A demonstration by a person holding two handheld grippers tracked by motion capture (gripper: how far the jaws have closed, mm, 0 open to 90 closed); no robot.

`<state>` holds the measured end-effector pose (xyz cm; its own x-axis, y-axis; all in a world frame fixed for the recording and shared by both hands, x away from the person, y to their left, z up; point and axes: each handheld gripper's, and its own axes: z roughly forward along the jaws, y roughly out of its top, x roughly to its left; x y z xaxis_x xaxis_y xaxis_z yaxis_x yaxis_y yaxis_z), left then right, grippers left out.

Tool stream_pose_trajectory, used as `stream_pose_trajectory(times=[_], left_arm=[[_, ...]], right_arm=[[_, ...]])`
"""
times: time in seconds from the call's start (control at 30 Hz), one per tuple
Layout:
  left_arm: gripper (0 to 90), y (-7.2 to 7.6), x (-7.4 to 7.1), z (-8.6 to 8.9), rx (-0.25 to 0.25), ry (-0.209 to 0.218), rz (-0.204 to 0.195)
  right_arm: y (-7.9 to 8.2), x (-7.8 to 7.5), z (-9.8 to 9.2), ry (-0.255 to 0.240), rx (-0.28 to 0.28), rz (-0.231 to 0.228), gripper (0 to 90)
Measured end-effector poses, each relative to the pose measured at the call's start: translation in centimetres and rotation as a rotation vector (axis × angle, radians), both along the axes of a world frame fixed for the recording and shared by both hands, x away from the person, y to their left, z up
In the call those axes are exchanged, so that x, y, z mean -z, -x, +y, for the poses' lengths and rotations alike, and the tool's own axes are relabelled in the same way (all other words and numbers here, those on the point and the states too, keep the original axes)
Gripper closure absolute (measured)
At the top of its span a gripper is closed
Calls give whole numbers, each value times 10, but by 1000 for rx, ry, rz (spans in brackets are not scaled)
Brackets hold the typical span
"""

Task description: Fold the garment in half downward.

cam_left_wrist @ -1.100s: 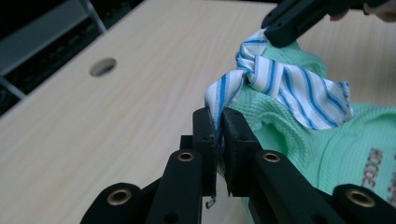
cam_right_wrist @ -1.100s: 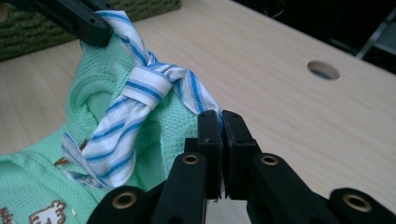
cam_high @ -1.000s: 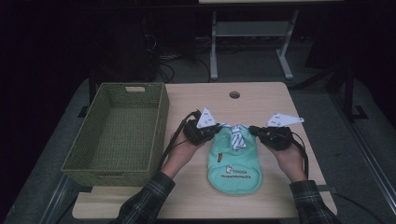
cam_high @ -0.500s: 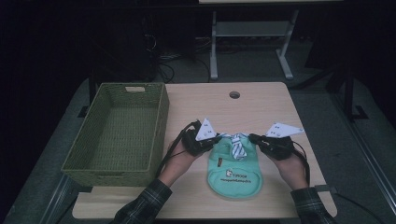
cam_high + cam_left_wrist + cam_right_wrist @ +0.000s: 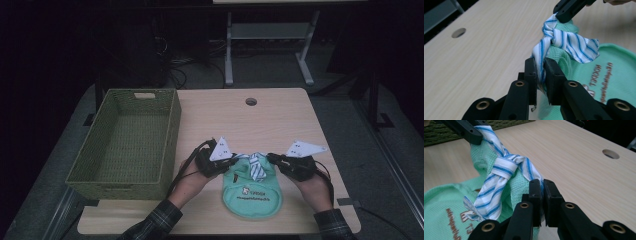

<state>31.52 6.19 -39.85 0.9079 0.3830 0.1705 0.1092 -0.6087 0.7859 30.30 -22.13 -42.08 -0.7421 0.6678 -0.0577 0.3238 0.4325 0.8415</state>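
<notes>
Garment [image 5: 252, 192]: you're holding mint-green cloth, a matt waffle knit with brown printed lettering.
Tie [image 5: 564, 41]: smooth woven cloth, white with blue stripes.
Your gripper jaws: matt black plastic with brass-looking rivets.
Table [image 5: 240, 120]: pale wood-grain top, smooth, faint sheen.
Basket [image 5: 125, 140]: rough green woven weave, matt.

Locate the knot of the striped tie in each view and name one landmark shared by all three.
High view: the knot lies centre, between the two grippers.
Left gripper view: upper right of centre.
Right gripper view: left of centre.
Shared landmark: the round hole in the table.
</notes>
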Motion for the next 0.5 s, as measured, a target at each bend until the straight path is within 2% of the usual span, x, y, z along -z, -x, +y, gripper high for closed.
stream_pose_trajectory(times=[0.13,0.33,0.5], left_arm=[[790,5,2,1,8,10,20],[783,9,5,1,20,1,36],[777,11,8,3,28,1,72]], right_arm=[[6,2,-2,-4,-11,12,844],[12,6,-4,-9,-17,33,837],[20,9,-6,-16,-28,50,827]])
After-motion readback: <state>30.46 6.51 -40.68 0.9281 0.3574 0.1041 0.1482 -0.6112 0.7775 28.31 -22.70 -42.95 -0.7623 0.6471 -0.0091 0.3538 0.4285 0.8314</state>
